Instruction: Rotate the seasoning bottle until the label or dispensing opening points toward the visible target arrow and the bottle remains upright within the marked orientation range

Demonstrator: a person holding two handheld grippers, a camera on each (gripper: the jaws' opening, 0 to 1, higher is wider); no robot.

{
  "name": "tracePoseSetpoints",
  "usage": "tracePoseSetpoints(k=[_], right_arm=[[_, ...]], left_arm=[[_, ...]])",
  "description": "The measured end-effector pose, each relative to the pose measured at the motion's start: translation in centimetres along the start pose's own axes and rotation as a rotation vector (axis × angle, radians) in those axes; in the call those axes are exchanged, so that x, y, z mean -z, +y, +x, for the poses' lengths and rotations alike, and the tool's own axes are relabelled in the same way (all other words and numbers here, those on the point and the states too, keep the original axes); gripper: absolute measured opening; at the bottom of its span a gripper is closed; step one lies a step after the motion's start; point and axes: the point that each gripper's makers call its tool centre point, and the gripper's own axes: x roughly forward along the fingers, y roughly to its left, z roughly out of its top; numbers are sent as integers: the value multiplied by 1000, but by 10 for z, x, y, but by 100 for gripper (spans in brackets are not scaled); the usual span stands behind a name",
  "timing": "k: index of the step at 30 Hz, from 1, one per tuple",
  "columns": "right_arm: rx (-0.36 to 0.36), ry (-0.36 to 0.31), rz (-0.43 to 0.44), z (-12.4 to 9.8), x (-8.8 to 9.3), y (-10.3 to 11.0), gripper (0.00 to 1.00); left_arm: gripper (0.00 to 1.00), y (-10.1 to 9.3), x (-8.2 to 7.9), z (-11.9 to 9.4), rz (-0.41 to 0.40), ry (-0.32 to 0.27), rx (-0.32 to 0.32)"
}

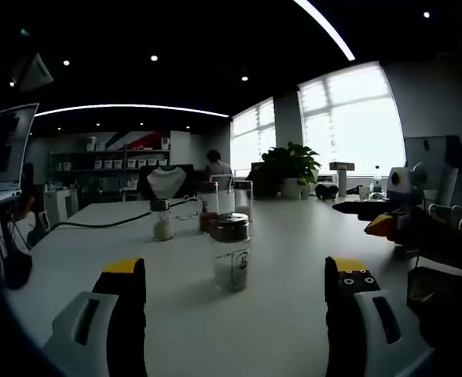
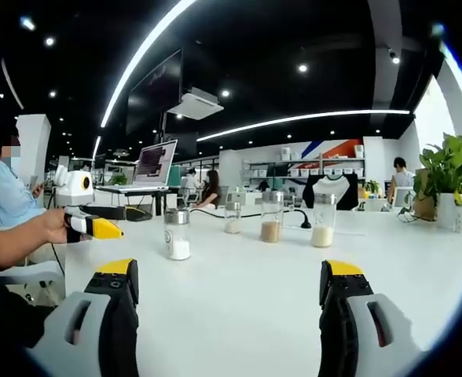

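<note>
The left gripper (image 1: pixel 235 287) has its jaws spread wide, empty, on either side of the seasoning bottle (image 1: pixel 232 253), which stands upright on the white table (image 1: pixel 294 236) just ahead; its round label is too small to read. The right gripper (image 2: pixel 227 292) is likewise spread and holds nothing, with that bottle (image 2: pixel 177 233) ahead to its left and three jars (image 2: pixel 272 216) behind. A potted plant (image 2: pixel 449 177) is cut off at the edge.

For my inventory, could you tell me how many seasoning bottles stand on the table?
4: nearest bottle at left, then three in a row behind it: small, brown-filled, cream-filled. More may be hidden.
</note>
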Motion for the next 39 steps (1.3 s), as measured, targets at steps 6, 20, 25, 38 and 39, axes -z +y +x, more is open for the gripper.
tracePoseSetpoints(k=[6,20,25,38,39], right_arm=[[1,-7,-7,4,-7,5,100],[-7,34,-48,36,-14,-8,100],[-50,43,-59,61,-18,-10,100],[-119,4,-120,123,-28,-11,100],[-117,11,-133,130,-27,-12,100]], left_arm=[[100,-5,0,-3,-5,2,1],[100,-18,3,-1,12,17,28],[100,-20,9,-1,-17,53,41],[100,-18,9,-1,-4,50,36],[100,-18,9,0,-10,50,34]])
